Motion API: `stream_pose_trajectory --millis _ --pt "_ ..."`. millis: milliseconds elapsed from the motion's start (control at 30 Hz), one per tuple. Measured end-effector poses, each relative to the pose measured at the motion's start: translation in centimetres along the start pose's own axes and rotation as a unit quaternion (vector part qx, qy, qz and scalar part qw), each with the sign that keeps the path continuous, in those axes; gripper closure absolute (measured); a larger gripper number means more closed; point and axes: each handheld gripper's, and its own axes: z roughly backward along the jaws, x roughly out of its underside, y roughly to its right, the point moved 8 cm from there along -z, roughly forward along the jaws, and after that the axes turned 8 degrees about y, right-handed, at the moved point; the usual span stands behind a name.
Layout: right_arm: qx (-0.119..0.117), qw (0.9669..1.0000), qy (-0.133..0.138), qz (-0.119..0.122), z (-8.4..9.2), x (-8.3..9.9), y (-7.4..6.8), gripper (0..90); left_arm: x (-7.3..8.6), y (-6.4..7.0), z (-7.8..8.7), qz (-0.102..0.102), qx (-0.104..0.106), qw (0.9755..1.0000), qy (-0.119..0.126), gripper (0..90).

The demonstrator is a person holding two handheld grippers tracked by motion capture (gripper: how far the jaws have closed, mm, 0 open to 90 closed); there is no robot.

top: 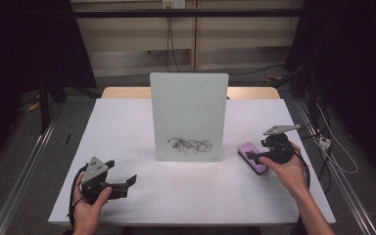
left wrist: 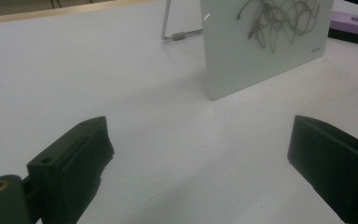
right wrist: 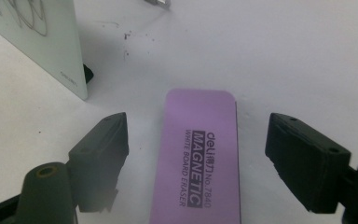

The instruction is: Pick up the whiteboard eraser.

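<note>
My right tongs (right wrist: pixel 196 163) are spread wide, one jaw at each side of the purple eraser (right wrist: pixel 200 158), which lies flat on the bench (top: pixel 127 127) and runs up the middle of the right gripper view; nothing is pinched yet, and there's bare white showing between each jaw and the eraser's long edges. In the high view those right tongs (top: pixel 255 155) sit at centre right of the frame, right over the eraser (top: pixel 252 157), just beside the lower right corner of the whiteboard (top: pixel 188 117). My left tongs (left wrist: pixel 200 163) are released too, jaws well apart with only bench between them, and in the high view they hover low at the lower left (top: pixel 122 185), well apart from everything. The whiteboard stands propped upright in the middle of the frame, and the dark scribble (top: pixel 190 144) near its bottom edge is untouched, every loop of it there. So by my reckoning this is about wiping that board, and we're at the start: eraser not yet lifted, grasp to close, then the wiping itself all left to do.
</note>
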Motion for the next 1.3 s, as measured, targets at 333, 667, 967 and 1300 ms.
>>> stream_pose_trajectory --millis 333,667,967,1300 --pt "-0.003 0.9993 -0.037 0.004 -1.1 1.3 -0.1 26.6 0.0 0.0 -0.4 0.001 0.0 1.0 -0.001 5.8" --pt "0.008 0.998 -0.06 0.018 -1.6 1.9 -0.1 32.1 0.1 -0.1 -0.2 0.002 -0.002 1.0 -0.005 5.8" --pt "0.016 0.9982 -0.051 0.026 -2.0 1.6 -0.1 36.2 0.1 -0.2 -0.1 0.001 -0.003 1.0 -0.003 5.8" --pt "0.028 0.9961 -0.077 0.032 -1.9 2.2 -0.1 38.8 0.1 -0.2 -0.1 0.005 -0.003 1.0 -0.002 5.8"
